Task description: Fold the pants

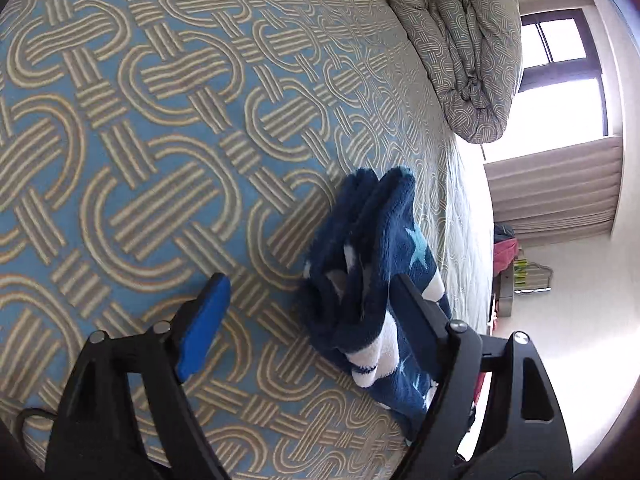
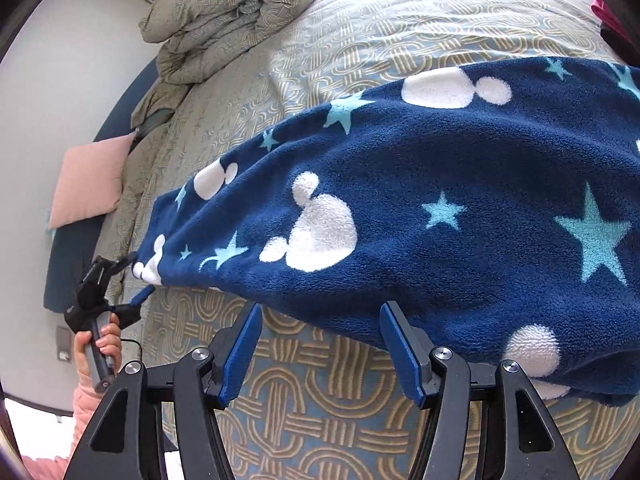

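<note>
My left camera looks down along my left tool [image 1: 308,300], close over the bed [image 1: 160,120] at the pants' [image 1: 372,248] end. My right camera faces down, near their middle. Both share the pants and bed.

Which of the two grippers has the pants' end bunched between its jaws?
The left gripper: the cuff end of the pants sits bunched between its open jaws, against one finger. The right gripper has only bedspread between its jaws.

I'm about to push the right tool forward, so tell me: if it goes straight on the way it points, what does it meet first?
Most likely the bedspread showing between its open fingers, with the near edge of the navy fleece pants just beyond. Depth is hard to judge, so the right tool might catch that edge first.
</note>
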Motion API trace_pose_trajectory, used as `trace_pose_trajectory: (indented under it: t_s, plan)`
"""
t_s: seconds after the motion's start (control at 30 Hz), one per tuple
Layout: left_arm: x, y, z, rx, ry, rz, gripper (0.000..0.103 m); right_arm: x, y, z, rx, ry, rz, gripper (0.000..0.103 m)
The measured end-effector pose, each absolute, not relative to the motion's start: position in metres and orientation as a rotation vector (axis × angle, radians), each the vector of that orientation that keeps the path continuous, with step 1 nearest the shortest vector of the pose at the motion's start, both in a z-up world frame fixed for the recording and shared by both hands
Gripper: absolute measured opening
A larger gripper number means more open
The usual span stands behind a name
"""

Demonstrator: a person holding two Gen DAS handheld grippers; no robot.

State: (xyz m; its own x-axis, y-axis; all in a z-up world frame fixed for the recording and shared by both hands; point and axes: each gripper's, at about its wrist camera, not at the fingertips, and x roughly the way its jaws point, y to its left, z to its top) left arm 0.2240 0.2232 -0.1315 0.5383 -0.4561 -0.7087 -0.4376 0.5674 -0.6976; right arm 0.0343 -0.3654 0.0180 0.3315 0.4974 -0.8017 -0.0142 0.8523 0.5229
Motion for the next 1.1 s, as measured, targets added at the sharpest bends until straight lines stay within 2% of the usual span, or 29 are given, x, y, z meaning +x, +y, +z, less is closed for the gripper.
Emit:
trace_pose_trajectory:
  t_s: [0.17,0.33,0.5,0.57,0.6,0.63,0.67,0.7,0.83,1.0,1.1]
  plan:
    - [0.275,0.217,-0.141,-0.939,1.183,-0.226,0.083,0.036,-0.354,0.021,0.451,1.198,0.369,0.063]
    - [0.316,0.189,-0.146,-0.884,1.281,-0.438,0.094,0.039,-0.346,0.021,0.455,1.198,0.359,0.063]
    - [0.336,0.176,-0.147,-0.897,1.319,-0.525,0.094,0.047,-0.336,0.017,0.457,1.214,0.353,0.063]
    - [0.341,0.166,-0.143,-0.842,1.316,-0.553,0.079,0.05,-0.33,0.016,0.442,1.222,0.357,0.063]
    - [0.346,0.162,-0.141,-0.802,1.319,-0.555,0.058,0.052,-0.326,0.016,0.433,1.224,0.36,0.063]
    - [0.344,0.159,-0.142,-0.758,1.326,-0.553,0.034,0.054,-0.323,0.016,0.427,1.226,0.365,0.063]
    - [0.343,0.15,-0.143,-0.714,1.344,-0.549,0.025,0.056,-0.32,0.016,0.422,1.226,0.369,0.063]
    - [0.343,0.147,-0.144,-0.698,1.348,-0.537,0.021,0.059,-0.317,0.016,0.418,1.225,0.372,0.063]
    - [0.338,0.147,-0.134,-0.704,1.316,-0.492,0.017,0.073,-0.306,0.022,0.422,1.201,0.403,0.063]
    - [0.332,0.145,-0.113,-0.627,1.291,-0.446,0.016,0.107,-0.29,0.032,0.422,1.151,0.416,0.063]
    - [0.332,0.142,-0.1,-0.592,1.268,-0.441,0.016,0.137,-0.287,0.016,0.592,1.169,0.446,0.061]
